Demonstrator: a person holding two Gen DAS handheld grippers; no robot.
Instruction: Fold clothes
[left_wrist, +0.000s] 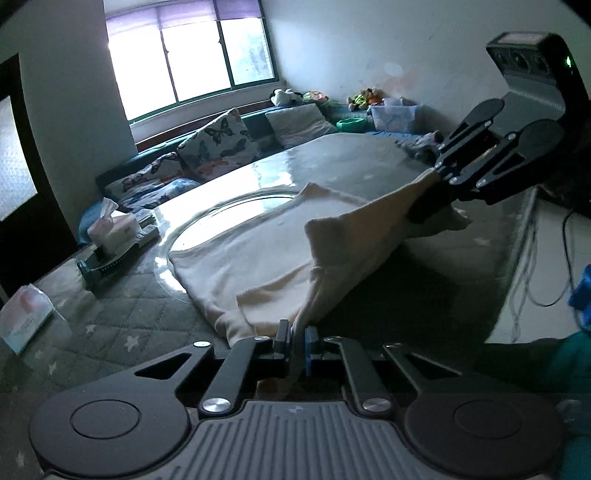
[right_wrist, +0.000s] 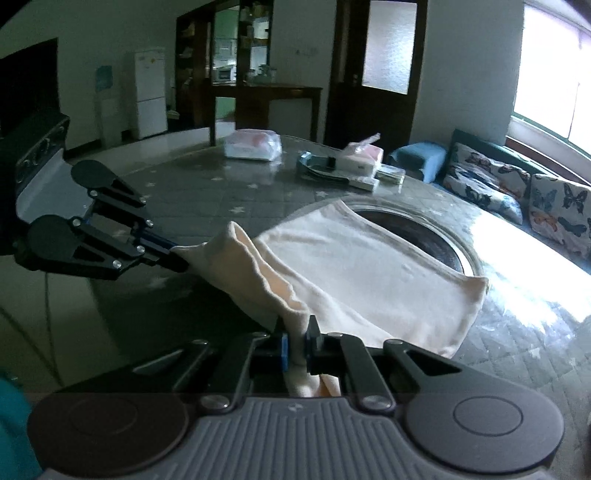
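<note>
Nearest the left wrist camera, the left gripper (left_wrist: 297, 341) is seen clamped on a corner of the cream garment (left_wrist: 266, 254), the cloth pinched tight between its black and blue pads. In the right wrist view, the right gripper (right_wrist: 295, 345) is likewise closed on another corner of the same cream garment (right_wrist: 369, 269), with a bunch of fabric pressed between its pads. Between the two grips the near edge of the garment is lifted off the surface, and a doubled fold is stretched from one gripper to the other; the rest of the cloth is laid flat on the table (right_wrist: 221, 192) beyond. The table is covered with a grey quilted cloth printed with pale stars, and a round glass turntable (right_wrist: 436, 236) is partly overlapped by the garment's far end. Further along the table, a tissue box (left_wrist: 110, 229) is seen beside a dark green tool, and a wrapped packet (left_wrist: 26, 317) is set near the table's edge at the left. Behind the table, butterfly-patterned cushions (left_wrist: 218, 147) are ranged on a bench beneath a bright window (left_wrist: 195, 55). In the right wrist view, a white refrigerator (right_wrist: 149, 92) is visible at the far wall.
</note>
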